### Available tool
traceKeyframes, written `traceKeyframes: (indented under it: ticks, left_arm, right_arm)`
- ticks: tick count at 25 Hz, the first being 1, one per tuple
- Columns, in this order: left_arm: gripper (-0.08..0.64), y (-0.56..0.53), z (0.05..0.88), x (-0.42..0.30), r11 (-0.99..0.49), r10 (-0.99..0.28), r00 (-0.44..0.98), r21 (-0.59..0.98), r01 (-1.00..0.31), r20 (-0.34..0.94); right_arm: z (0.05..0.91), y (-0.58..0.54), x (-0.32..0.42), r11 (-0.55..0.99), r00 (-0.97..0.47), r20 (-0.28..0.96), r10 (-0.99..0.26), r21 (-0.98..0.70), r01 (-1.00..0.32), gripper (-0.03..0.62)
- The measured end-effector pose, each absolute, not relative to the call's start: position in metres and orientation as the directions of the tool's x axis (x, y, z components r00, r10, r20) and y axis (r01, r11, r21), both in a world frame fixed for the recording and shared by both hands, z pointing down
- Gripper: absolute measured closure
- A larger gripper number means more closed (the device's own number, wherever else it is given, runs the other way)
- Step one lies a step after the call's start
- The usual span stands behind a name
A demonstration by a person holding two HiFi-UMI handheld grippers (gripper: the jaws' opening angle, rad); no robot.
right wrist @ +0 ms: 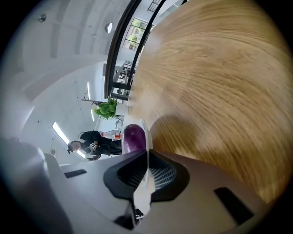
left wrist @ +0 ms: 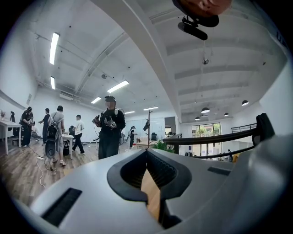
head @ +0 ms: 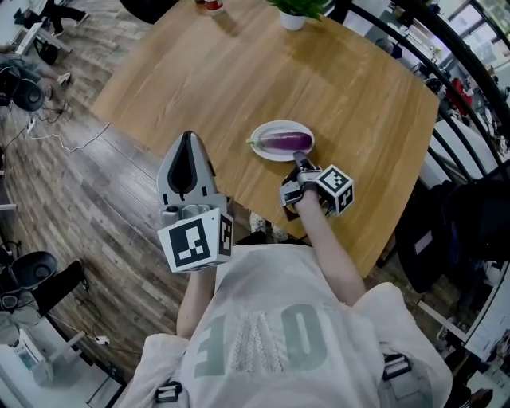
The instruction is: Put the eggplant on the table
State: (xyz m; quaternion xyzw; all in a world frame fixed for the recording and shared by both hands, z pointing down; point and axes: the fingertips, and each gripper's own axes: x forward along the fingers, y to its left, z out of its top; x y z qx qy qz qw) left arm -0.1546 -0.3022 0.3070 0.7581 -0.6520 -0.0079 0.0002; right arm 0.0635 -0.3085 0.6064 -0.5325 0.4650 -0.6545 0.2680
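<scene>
- Head view: the eggplant (head: 284,142) is lying on its side on a small white plate (head: 267,152), over the wooden table (head: 335,80) and pretty close to the edge nearest the person.
- The right gripper (head: 301,162) comes in from the person's side, with its tips right at the plate's near rim.
- Right gripper view backs that up. The jaws are pinched nearly together on the thin white rim, and the purple eggplant sits just past the tips. So it's got the plate, not the eggplant itself.
- There's a dark shadow on the wood beside the plate. Honestly can't tell if the plate is flat on the table or a bit off it.
- The left gripper (head: 189,139) is off to the side, past the table's edge and over the floor, well apart from the plate.
- Left gripper view: its jaws meet at the tips and there's nothing in them.
- A potted plant (head: 292,16) stands at the far edge of the table.
</scene>
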Motion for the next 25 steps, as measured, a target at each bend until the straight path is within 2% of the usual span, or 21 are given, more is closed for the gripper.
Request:
traceKeyframes:
  ticks: [12, 25]
  left_arm:
    - [0.551, -0.298, 0.313, -0.159, -0.130, -0.992, 0.130, 0.020, -0.991, -0.001]
    - [0.551, -0.291, 0.312, -0.162, -0.115, -0.993, 0.115, 0.024, -0.993, -0.013]
  right_arm:
    - [0.612, -0.308, 0.058, -0.437, -0.297, 0.456, -0.839, -0.890, -0.130, 0.565]
    - [0.614, -0.304, 0.056, -0.457, -0.290, 0.489, -0.823, -0.872, -0.174, 0.563]
